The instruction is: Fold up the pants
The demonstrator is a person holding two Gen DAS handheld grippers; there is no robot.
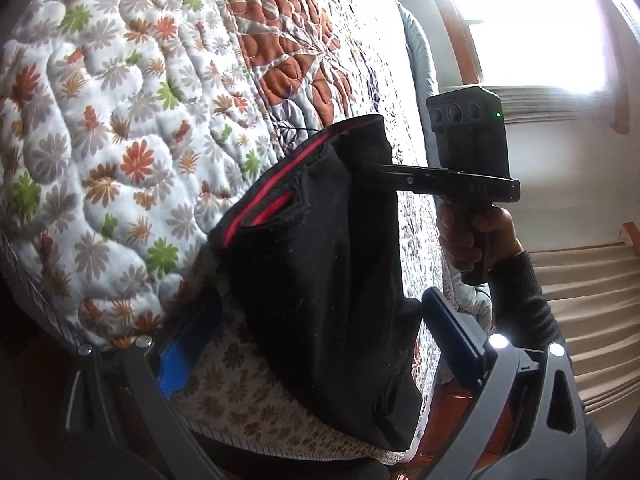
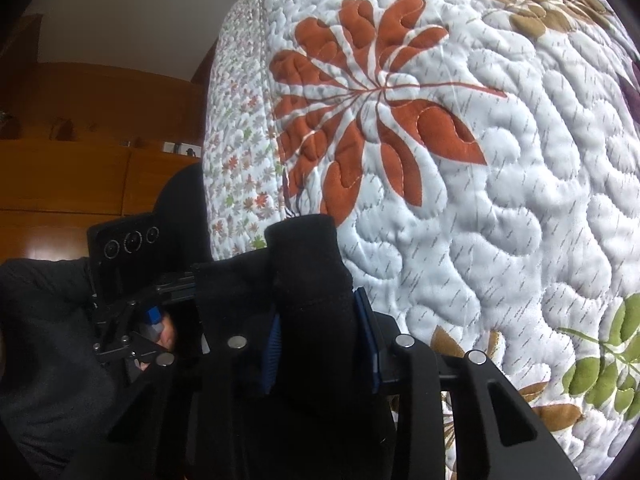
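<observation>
The black pants (image 1: 320, 264) with a red stripe (image 1: 280, 176) hang lifted above the quilted bed. My left gripper (image 1: 320, 320) has its blue-padded fingers (image 1: 452, 344) on either side of the cloth's lower part, wide apart; whether they pinch it is hidden by the cloth. My right gripper (image 1: 360, 168) shows in the left wrist view, clamped on the pants' upper edge. In the right wrist view my right gripper (image 2: 324, 344) is shut on a thick fold of the black pants (image 2: 308, 280).
A white floral quilt (image 1: 120, 120) covers the bed, also in the right wrist view (image 2: 480, 200). A bright window (image 1: 540, 20) and beige steps (image 1: 592, 300) lie to the right. Wooden cabinets (image 2: 80, 160) stand behind the left gripper.
</observation>
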